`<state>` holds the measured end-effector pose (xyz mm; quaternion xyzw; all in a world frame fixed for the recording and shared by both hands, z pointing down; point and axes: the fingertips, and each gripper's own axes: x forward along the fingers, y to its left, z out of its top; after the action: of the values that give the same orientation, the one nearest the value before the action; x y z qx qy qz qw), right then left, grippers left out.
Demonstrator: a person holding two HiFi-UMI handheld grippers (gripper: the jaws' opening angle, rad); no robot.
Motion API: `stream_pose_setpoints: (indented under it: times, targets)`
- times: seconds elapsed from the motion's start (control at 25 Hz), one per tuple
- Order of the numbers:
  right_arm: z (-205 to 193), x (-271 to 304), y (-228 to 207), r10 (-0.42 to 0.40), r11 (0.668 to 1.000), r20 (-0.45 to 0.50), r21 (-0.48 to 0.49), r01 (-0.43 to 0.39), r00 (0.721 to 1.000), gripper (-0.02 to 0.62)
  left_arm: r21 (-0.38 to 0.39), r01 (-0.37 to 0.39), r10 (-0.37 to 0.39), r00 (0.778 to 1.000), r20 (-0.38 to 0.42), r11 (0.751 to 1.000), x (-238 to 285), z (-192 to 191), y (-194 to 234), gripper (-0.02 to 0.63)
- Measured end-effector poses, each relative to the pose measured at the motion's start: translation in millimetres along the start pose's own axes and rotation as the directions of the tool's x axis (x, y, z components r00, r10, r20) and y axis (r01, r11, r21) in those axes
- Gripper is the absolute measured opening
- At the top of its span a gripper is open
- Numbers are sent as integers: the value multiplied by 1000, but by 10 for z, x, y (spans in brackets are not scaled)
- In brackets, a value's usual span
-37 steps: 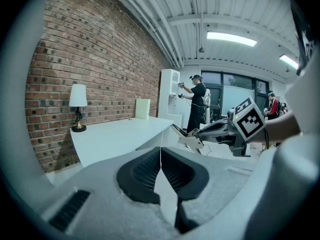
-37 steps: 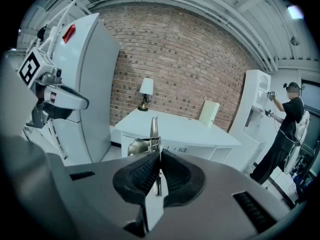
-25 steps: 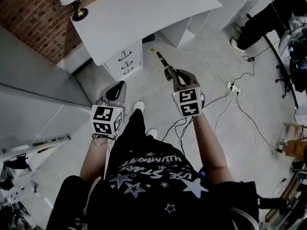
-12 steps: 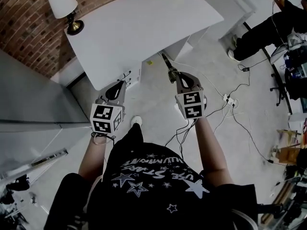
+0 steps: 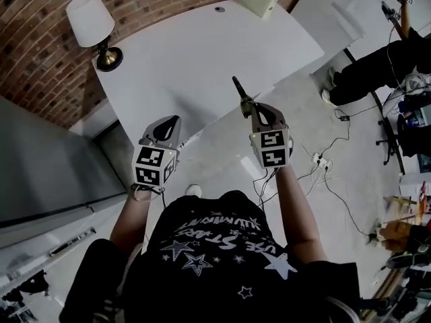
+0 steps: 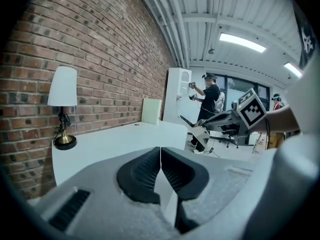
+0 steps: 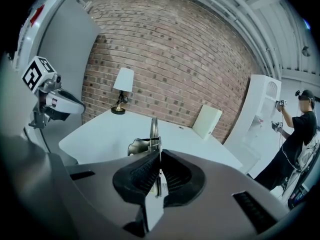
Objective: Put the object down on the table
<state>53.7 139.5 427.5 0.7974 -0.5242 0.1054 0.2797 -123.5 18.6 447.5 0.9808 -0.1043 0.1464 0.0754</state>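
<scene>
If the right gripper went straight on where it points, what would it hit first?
Probably the white table. The right gripper points slightly down at its top, so the metal tool in its jaws would touch first, though depth is unclear.

Silvery object (image 7: 154, 129) in right claw (image 7: 158, 158); white bench (image 5: 202, 52) ahead; red brick wall (image 5: 40, 59) beyond; black-white marker cube (image 5: 273, 148).

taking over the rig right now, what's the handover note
Left gripper: shut, empty.
Right gripper: shut on a thin metal tool that sticks out past the jaws.
White table is just ahead, lamp at its far left corner; tool not on it yet.
Done: tool gripped, at the table's near edge.
Left: lower it onto the tabletop and release.
</scene>
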Motion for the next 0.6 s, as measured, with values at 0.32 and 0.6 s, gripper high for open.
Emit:
stream_pose_setpoints:
  times: [0.32,0.6]
  targets:
    - [232,516,-146,25,999,-5,-32,-26,1000,12,-51,-50,50,999,-8,997,230,6,424,21]
    - [413,1225,-285,112,991,17,-69,-110,994,12,-60,-141,140,990,-18,988,551,108,741,21]
